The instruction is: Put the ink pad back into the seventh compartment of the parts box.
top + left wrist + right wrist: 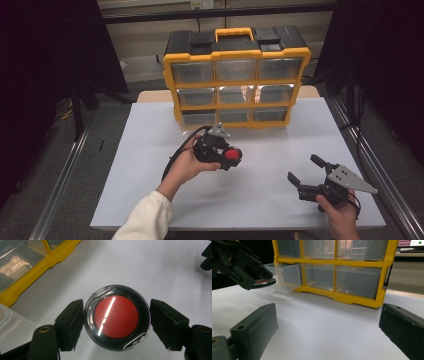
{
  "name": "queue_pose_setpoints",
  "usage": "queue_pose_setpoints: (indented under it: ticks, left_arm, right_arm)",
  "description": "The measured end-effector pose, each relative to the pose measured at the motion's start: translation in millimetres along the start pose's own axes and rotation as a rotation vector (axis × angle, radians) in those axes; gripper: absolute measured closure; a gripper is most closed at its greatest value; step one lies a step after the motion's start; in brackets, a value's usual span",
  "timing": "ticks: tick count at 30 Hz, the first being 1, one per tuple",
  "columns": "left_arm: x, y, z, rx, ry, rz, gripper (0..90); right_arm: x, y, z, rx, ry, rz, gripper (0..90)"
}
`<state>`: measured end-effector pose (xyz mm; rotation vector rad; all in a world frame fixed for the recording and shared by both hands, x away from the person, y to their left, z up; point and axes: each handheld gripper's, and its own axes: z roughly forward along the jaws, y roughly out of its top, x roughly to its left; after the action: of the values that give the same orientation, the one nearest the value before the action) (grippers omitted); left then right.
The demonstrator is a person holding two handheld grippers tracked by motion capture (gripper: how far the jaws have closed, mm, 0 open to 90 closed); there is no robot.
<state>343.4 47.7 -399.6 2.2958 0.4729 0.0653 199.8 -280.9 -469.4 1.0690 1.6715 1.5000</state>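
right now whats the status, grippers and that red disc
Left gripper shut on red disc, held above the white table. Right gripper open, empty, low over the table. Bottom-left drawer of yellow organiser pulled out; path looks clear.

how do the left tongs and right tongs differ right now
The left tongs hold a round red disc in a clear case above the white table; the right tongs are open and hold nothing. The left ones sit near the yellow drawer organizer, the right ones farther back. Both have black jaws.
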Motion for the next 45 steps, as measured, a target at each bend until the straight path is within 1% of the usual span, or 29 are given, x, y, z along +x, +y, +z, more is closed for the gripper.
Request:
queue_pose_setpoints:
  ticks: [1, 2, 3, 6, 7, 8, 10, 13, 14, 15, 16, 17, 19, 20, 21, 22, 23, 26, 27, 28, 30, 31, 33, 34, 36, 38, 39, 44, 45]
  left_arm:
    - [0.5, 0.8, -0.6, -0.002, 0.004, 0.002, 29.3]
    - [0.1, 1.5, -1.1, -0.004, 0.007, -0.007, 29.3]
    - [1.1, 2.2, -1.9, -0.001, 0.002, 0.001, 29.3]
    - [1.7, 4.2, -3.4, -0.005, 0.008, -0.006, 29.3]
    - [2.3, 4.8, -3.8, -0.005, 0.008, -0.001, 29.3]
    - [1.8, 5.1, -3.8, -0.012, 0.009, -0.011, 29.3]
    - [3.2, 5.9, -4.8, -0.008, 0.007, -0.003, 29.3]
    - [4.3, 7.0, -5.9, -0.009, 0.007, -0.002, 29.4]
    - [4.7, 7.5, -6.2, -0.013, 0.007, -0.003, 29.3]
    - [4.3, 7.8, -6.6, -0.015, 0.007, -0.010, 29.4]
    - [5.0, 9.1, -8.5, 0.007, 0.016, 0.004, 29.4]
    - [4.9, 9.0, -7.9, -0.013, 0.010, -0.007, 29.3]
    - [5.5, 10.1, -9.2, -0.014, 0.009, -0.007, 29.4]
    - [5.9, 10.9, -10.2, -0.011, 0.015, -0.004, 29.3]
    - [5.5, 11.3, -10.1, -0.022, 0.016, -0.016, 29.3]
    - [6.4, 11.7, -10.7, -0.025, 0.012, -0.016, 29.3]
    - [7.5, 12.2, -11.9, -0.016, 0.012, -0.008, 29.4]
    - [7.8, 13.0, -12.8, -0.026, 0.017, -0.020, 29.3]
    - [9.0, 13.5, -13.8, -0.019, 0.015, -0.010, 29.3]
    - [8.7, 13.8, -13.8, -0.023, 0.021, -0.020, 29.3]
    - [10.0, 14.4, -14.6, -0.021, 0.017, -0.016, 29.3]
    - [10.4, 14.8, -14.5, -0.029, 0.017, -0.020, 29.3]
    - [10.6, 15.5, -15.5, -0.027, 0.023, -0.025, 29.3]
    - [12.0, 16.0, -16.6, -0.021, 0.022, -0.010, 29.3]
    - [11.8, 16.6, -17.2, -0.033, 0.027, -0.026, 29.4]
    - [12.6, 16.9, -18.1, -0.038, 0.025, -0.030, 29.3]
    - [13.4, 17.2, -18.8, -0.034, 0.027, -0.023, 29.3]
    - [14.6, 18.1, -20.9, -0.035, 0.034, -0.038, 29.3]
    - [15.6, 18.4, -21.6, -0.032, 0.036, -0.030, 29.3]
  right_arm:
    - [0.0, 0.0, 0.0, 0.000, 0.000, 0.000, 1.3]
    - [0.0, 0.0, 0.1, 0.000, 0.001, 0.000, 1.3]
    - [0.1, 0.1, 0.0, 0.000, 0.001, 0.000, 1.3]
    - [-0.1, 0.0, 0.0, -0.001, 0.001, -0.001, 1.3]
    - [-0.1, 0.0, 0.0, -0.001, 0.000, -0.001, 1.3]
    - [-0.1, 0.0, 0.0, -0.001, 0.001, 0.000, 1.4]
    - [-0.2, 0.0, -0.1, 0.000, 0.003, -0.001, 1.4]
    - [-0.1, 0.1, -0.1, -0.001, 0.001, 0.000, 1.4]
    - [-0.4, 0.0, -0.4, 0.001, 0.006, -0.005, 1.4]
    - [-0.1, 0.1, -0.1, -0.002, 0.001, 0.000, 1.4]
    - [-0.5, 0.0, -0.3, 0.001, 0.004, -0.006, 1.4]
    - [-0.2, 0.0, -0.1, -0.001, 0.002, -0.002, 1.4]
    - [0.0, 0.1, -0.1, -0.001, 0.002, 0.001, 1.4]
    - [-0.4, -0.1, -0.2, 0.000, 0.005, -0.007, 1.4]
    - [-0.4, -0.1, -0.1, -0.001, 0.008, -0.006, 1.4]
    - [-0.4, 0.0, -0.4, 0.001, 0.006, -0.007, 1.4]
    - [-0.4, 0.0, -0.3, 0.000, 0.005, -0.006, 1.4]
    - [-0.4, 0.0, 0.0, -0.004, 0.009, -0.004, 1.4]
    - [-0.5, 0.0, -0.3, 0.001, 0.005, -0.006, 1.4]
    - [-0.1, 0.1, -0.1, -0.001, 0.001, 0.000, 1.4]
    - [-0.1, 0.1, -0.3, 0.002, 0.002, -0.001, 1.5]
    - [0.0, 0.1, -0.1, -0.002, 0.002, 0.001, 1.5]
    - [-0.5, 0.0, -0.3, 0.001, 0.004, -0.006, 1.5]
    - [-0.6, -0.1, 0.0, -0.003, 0.009, -0.005, 1.5]
    - [-0.4, 0.0, 0.1, -0.005, 0.006, -0.001, 1.5]
    - [-0.6, -0.1, -0.1, -0.003, 0.009, -0.005, 1.5]
    - [-0.6, -0.1, -0.1, -0.003, 0.011, -0.005, 1.6]
    - [-0.3, 0.0, 0.1, -0.005, 0.008, -0.001, 1.6]
    - [-0.6, -0.1, -0.1, -0.003, 0.010, -0.005, 1.6]
